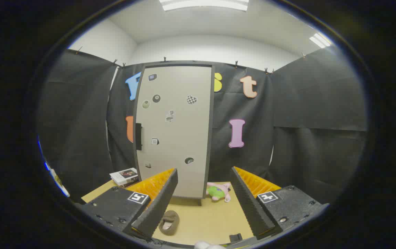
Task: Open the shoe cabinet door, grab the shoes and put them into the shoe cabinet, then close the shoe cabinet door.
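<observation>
Tool fingers apart, empty; shoe half hidden behind left finger.

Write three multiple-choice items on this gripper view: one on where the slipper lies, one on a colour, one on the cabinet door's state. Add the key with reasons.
1. Where is the brown slipper?
A. On the tabletop between the fingers, near the left one
B. Inside the cabinet
C. On top of the books

2. What colour is the handle on the shoe cabinet door?
A. Red
B. Black
C. White

3. What state is the door in?
A. Wide open
B. Taken off
C. Closed

Key:
1 A: the slipper rests on the wooden surface beside the left finger, the gripper open and holding nothing.
2 B: a dark bar sits at the door's left edge.
3 C: the pale panel sits flat within its dark frame, no interior showing.
</observation>
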{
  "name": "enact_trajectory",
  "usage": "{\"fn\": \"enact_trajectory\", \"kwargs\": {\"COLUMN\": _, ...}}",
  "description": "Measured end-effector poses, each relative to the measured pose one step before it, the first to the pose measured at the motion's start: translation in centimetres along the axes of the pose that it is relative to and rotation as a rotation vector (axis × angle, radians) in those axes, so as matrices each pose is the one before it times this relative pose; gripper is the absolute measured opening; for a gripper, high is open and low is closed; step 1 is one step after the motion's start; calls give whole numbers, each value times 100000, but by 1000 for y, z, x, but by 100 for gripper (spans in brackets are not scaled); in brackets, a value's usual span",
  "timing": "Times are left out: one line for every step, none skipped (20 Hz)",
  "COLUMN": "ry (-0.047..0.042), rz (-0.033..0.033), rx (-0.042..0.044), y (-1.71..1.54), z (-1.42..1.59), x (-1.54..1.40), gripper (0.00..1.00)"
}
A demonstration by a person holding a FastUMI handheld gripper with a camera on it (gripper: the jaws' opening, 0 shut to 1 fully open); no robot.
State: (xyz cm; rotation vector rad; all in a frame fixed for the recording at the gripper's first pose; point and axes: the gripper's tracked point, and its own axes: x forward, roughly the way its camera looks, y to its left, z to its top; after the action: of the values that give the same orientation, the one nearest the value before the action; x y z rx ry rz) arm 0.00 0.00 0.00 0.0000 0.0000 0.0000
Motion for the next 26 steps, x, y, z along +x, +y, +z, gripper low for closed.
{"fn": "enact_trajectory", "kwargs": {"ry": 497, "rz": 177, "rx": -66, "y": 137, "z": -200, "x": -39, "gripper": 99}}
{"fn": "enact_trajectory", "kwargs": {"ry": 327, "rz": 337, "rx": 25, "y": 167, "z": -109, "x": -105, "gripper": 99}}
{"fn": "enact_trajectory", "kwargs": {"ry": 68, "rz": 130, "rx": 48, "y": 35, "z": -104, "x": 26, "gripper": 99}}
{"fn": "enact_trajectory", "kwargs": {"ry": -126, "rz": 125, "rx": 110, "y": 42, "z": 79, "x": -112, "gripper": 99}}
{"fn": "enact_trajectory", "kwargs": {"ry": 105, "rz": -171, "rx": 77, "y": 0, "z": -135, "x": -202, "gripper": 100}}
{"fn": "enact_trajectory", "kwargs": {"ry": -414, "rz": -171, "rx": 86, "y": -24, "z": 14, "x": -140, "gripper": 99}}
{"fn": "enact_trajectory", "kwargs": {"ry": 124, "rz": -330, "rx": -88, "y": -81, "z": -52, "x": -156, "gripper": 99}}
{"fn": "enact_trajectory", "kwargs": {"ry": 260, "rz": -251, "rx": -47, "y": 26, "z": -81, "x": -145, "gripper": 99}}
{"fn": "enact_trajectory", "kwargs": {"ry": -133, "rz": -50, "rx": 102, "y": 49, "z": 86, "x": 96, "gripper": 99}}
{"fn": "enact_trajectory", "kwargs": {"ry": 12, "rz": -14, "rx": 189, "y": 47, "z": -9, "x": -51, "gripper": 99}}
{"fn": "enact_trajectory", "kwargs": {"ry": 103, "rz": 184, "rx": -10, "y": 79, "z": 32, "x": -13, "gripper": 99}}
{"fn": "enact_trajectory", "kwargs": {"ry": 146, "rz": -19, "rx": -95, "y": 12, "z": -67, "x": -69, "gripper": 99}}
{"fn": "enact_trajectory", "kwargs": {"ry": 230, "rz": -107, "rx": -74, "y": 19, "z": -97, "x": -34, "gripper": 99}}
{"fn": "enact_trajectory", "kwargs": {"ry": 276, "rz": 95, "rx": 89, "y": 21, "z": -77, "x": -10, "gripper": 99}}
{"fn": "enact_trajectory", "kwargs": {"ry": 188, "rz": -78, "rx": 164, "y": 229, "z": 19, "x": 35, "gripper": 99}}
{"fn": "enact_trajectory", "kwargs": {"ry": 225, "rz": -277, "rx": 86, "y": 123, "z": -11, "x": 33, "gripper": 99}}
{"fn": "enact_trajectory", "kwargs": {"ry": 433, "rz": -574, "rx": 71, "y": -34, "z": -128, "x": 86, "gripper": 99}}
{"fn": "enact_trajectory", "kwargs": {"ry": -28, "rz": -519, "rx": 286, "y": 207, "z": -22, "x": 197, "gripper": 99}}
{"fn": "enact_trajectory", "kwargs": {"ry": 405, "rz": -386, "rx": 73, "y": 377, "z": -99, "x": 325, "gripper": 99}}
{"fn": "enact_trajectory", "kwargs": {"ry": 1319, "rz": -743, "rx": -531, "y": 494, "z": -241, "x": 475, "gripper": 99}}
{"fn": "enact_trajectory", "kwargs": {"ry": 1044, "rz": -264, "rx": -721, "y": 489, "z": -238, "x": 497, "gripper": 99}}
{"fn": "enact_trajectory", "kwargs": {"ry": 412, "rz": 899, "rx": -427, "y": 914, "z": -48, "x": 584, "gripper": 99}}
{"fn": "enact_trajectory", "kwargs": {"ry": -43, "rz": 1779, "rx": -331, "y": 1243, "z": -18, "x": 721, "gripper": 99}}
{"fn": "enact_trajectory", "kwargs": {"ry": 94, "rz": 1898, "rx": -449, "y": 1250, "z": 49, "x": 855, "gripper": 99}}
{"fn": "enact_trajectory", "kwargs": {"ry": 434, "rz": 1516, "rx": -627, "y": 1080, "z": -31, "x": 1201, "gripper": 99}}
{"fn": "enact_trajectory", "kwargs": {"ry": -92, "rz": 979, "rx": -520, "y": 1018, "z": 108, "x": 1287, "gripper": 99}}
